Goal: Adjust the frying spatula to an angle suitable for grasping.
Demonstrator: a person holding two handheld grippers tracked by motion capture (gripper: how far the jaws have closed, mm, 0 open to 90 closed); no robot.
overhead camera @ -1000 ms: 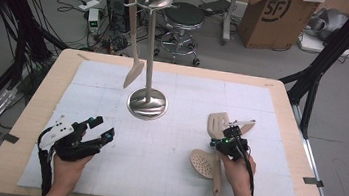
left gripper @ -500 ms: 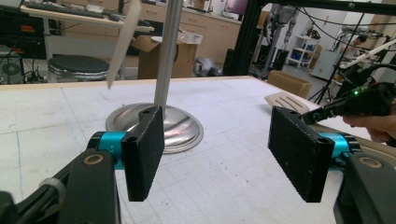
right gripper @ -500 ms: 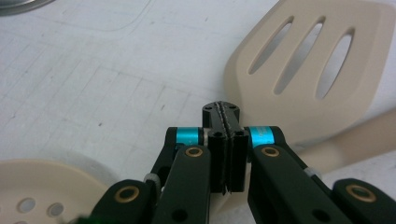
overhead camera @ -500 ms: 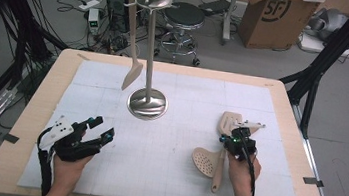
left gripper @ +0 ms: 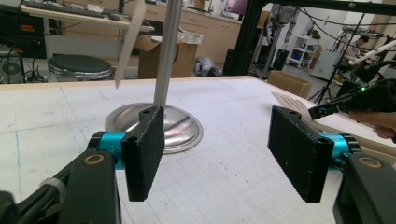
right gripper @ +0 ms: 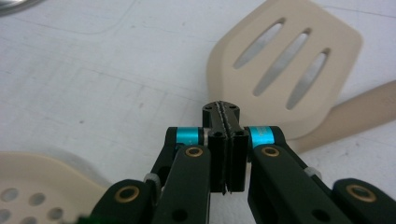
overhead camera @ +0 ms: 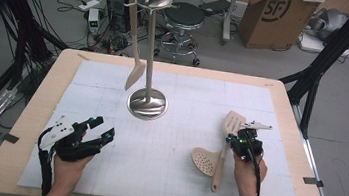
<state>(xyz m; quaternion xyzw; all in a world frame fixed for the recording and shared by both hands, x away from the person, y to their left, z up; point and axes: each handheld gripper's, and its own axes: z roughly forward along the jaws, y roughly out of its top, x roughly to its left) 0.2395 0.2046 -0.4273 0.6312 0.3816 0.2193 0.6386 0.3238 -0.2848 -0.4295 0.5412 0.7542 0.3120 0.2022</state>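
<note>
- Table [overhead camera: 33, 126]: light wood top, covered with a white gridded mat [overhead camera: 177, 143].
- Utensil stand [overhead camera: 152, 50]: metal pole on a round polished base, standing at the mat's far centre-left; hooks and a ball cap at the top. From the left gripper view the base [left gripper: 182, 126] lies just beyond the jaws.
- Hanging utensil [overhead camera: 136, 48]: cream, long-handled, hooked at the stand's top, blade down, clear of the mat.
- Slotted spatula [overhead camera: 233, 124]: cream, three slots, lying flat on the mat at right, head toward the far side. In the right gripper view its head [right gripper: 299, 60] lies just past the jaw tips; the tips sit at its near edge, contact uncertain.
- Perforated spoon [overhead camera: 203, 161]: cream, round holes, flat on the mat just left of the spatula's handle; its bowl [right gripper: 42, 186] shows at that view's lower left.
- Another cream handle [right gripper: 359, 112]: runs out from under the spatula's head at right.
- Left gripper [overhead camera: 100, 131]: held low over the mat's near left, pointing toward the stand; jaws spread wide, nothing between them [left gripper: 217, 149].
- Right gripper [overhead camera: 238, 138]: held at the mat's near right over the spatula; jaws pressed together [right gripper: 225, 116], nothing visible between them.
</note>
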